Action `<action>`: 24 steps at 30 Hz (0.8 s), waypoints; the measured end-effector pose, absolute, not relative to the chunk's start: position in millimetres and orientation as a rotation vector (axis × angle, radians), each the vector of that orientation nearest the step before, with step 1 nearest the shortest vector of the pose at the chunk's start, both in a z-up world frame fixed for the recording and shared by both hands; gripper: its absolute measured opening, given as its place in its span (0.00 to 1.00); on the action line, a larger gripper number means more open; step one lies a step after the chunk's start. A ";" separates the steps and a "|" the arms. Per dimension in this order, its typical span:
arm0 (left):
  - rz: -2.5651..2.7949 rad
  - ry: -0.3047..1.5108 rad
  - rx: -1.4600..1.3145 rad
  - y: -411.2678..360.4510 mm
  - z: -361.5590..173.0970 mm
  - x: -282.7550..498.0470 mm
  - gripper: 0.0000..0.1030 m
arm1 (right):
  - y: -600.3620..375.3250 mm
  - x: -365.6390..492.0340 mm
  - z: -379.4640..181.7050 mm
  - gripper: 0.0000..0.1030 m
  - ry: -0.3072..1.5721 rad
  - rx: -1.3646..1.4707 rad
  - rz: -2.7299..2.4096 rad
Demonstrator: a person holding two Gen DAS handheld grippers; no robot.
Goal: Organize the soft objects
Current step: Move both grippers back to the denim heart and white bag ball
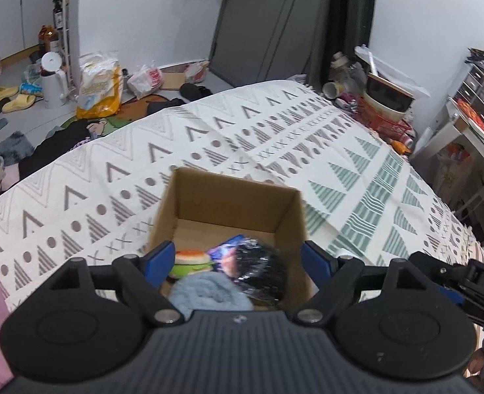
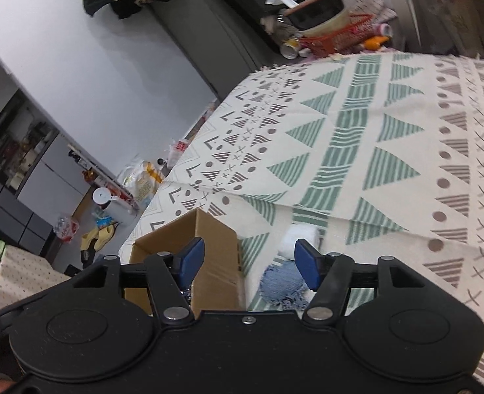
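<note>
An open cardboard box [image 1: 232,197] stands on the patterned bedspread [image 1: 209,138]. Inside it lie a burger plush [image 1: 191,259], a light blue fuzzy item [image 1: 209,292], a shaggy black item [image 1: 261,269] and a purple packet [image 1: 228,246]. My left gripper [image 1: 238,262] hovers open over the box with nothing between its blue pads. In the right wrist view the box [image 2: 215,233] is at the left. A white soft roll [image 2: 299,234] and a blue knitted cloth [image 2: 279,282] lie on the bedspread to its right. My right gripper [image 2: 250,259] is open above them, holding nothing.
A red basket [image 1: 383,121] with bowls and bottles sits at the bed's far end. Shelves [image 1: 471,105] stand to the right of the bed. Bags [image 1: 99,85], slippers [image 1: 10,98] and clothes litter the floor to the left.
</note>
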State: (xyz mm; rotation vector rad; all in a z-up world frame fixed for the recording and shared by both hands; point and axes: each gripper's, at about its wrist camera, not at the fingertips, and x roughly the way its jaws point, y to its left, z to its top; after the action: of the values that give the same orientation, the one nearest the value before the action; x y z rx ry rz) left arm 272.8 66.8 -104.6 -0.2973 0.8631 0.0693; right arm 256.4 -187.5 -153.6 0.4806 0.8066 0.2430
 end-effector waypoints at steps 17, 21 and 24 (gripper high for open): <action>-0.018 0.873 -0.242 -9.5 -103.4 280.8 0.79 | -247.6 251.8 -153.1 0.59 0.792 0.638 0.201; -0.031 0.873 -0.242 -26.2 -106.5 282.2 0.77 | -255.0 253.5 -157.2 0.59 0.800 0.660 0.200; -0.038 0.883 -0.245 -38.2 -109.9 284.5 0.76 | -256.9 257.1 -163.4 0.59 0.819 0.643 0.203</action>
State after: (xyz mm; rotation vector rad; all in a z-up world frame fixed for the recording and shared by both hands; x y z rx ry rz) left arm 284.5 -38.2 -109.9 -0.2450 0.8835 -0.0377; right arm 257.1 -256.9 -163.4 0.6432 0.8189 0.2025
